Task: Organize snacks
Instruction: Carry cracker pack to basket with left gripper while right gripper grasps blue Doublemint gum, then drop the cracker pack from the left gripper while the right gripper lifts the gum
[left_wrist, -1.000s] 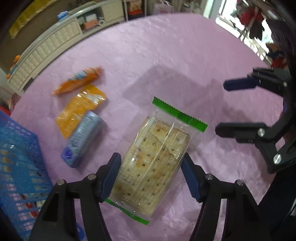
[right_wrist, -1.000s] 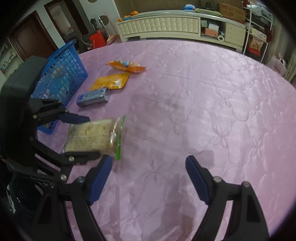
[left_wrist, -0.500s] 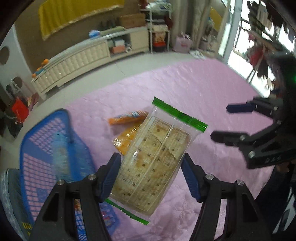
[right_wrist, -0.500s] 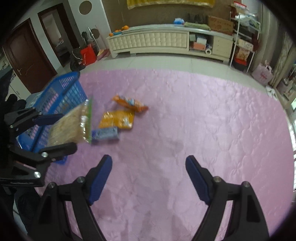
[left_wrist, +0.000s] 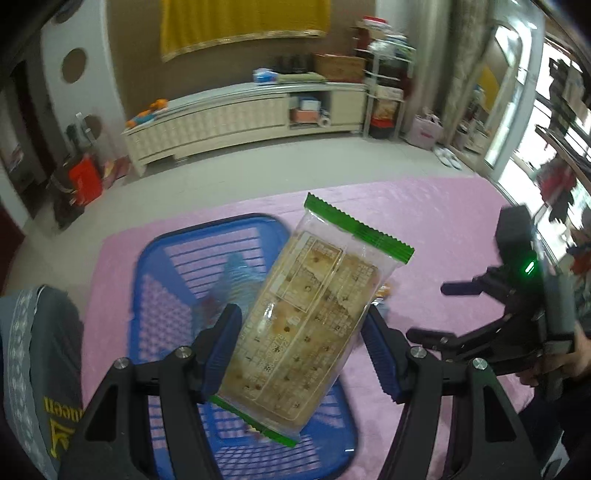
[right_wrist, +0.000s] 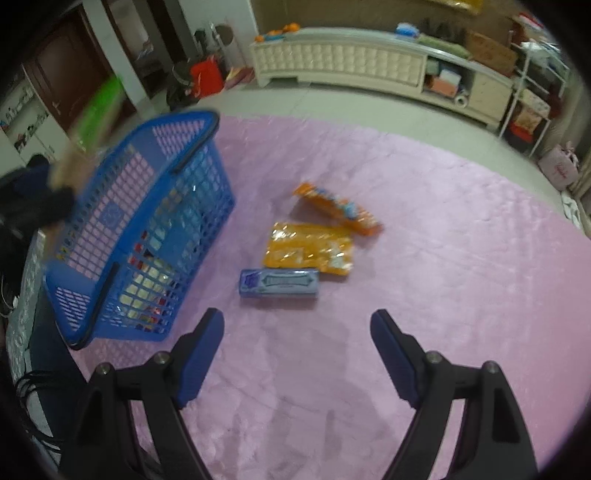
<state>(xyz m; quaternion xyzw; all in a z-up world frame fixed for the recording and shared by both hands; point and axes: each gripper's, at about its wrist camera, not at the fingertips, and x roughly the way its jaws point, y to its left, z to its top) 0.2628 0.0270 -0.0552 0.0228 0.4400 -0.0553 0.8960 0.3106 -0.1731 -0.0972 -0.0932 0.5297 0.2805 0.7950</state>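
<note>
A clear pack of crackers (left_wrist: 314, 325) with green sealed ends is gripped between the blue pads of my left gripper (left_wrist: 301, 332). It hangs tilted above the blue plastic basket (left_wrist: 155, 258). In the right wrist view the pack is a blurred green and tan streak (right_wrist: 88, 122) over the basket (right_wrist: 192, 147), which holds several snacks. On the pink cloth lie a long orange packet (right_wrist: 338, 208), a flat orange pouch (right_wrist: 308, 251) and a blue-grey pack (right_wrist: 279, 282). My right gripper (right_wrist: 297, 321) hovers open and empty just short of the blue-grey pack, and it also shows at the right of the left wrist view (left_wrist: 443, 312).
The pink quilted cloth (right_wrist: 424, 295) covers the table, and the basket stands near its left edge. A grey fabric item (left_wrist: 33, 369) lies left of the basket. A hand (left_wrist: 576, 354) grips the right tool. A white sideboard (right_wrist: 351, 62) stands across the room.
My left gripper lifted the cracker pack off the cloth and carried it left, over the basket. My right gripper shifted, bringing the basket and the three loose snacks nearer.
</note>
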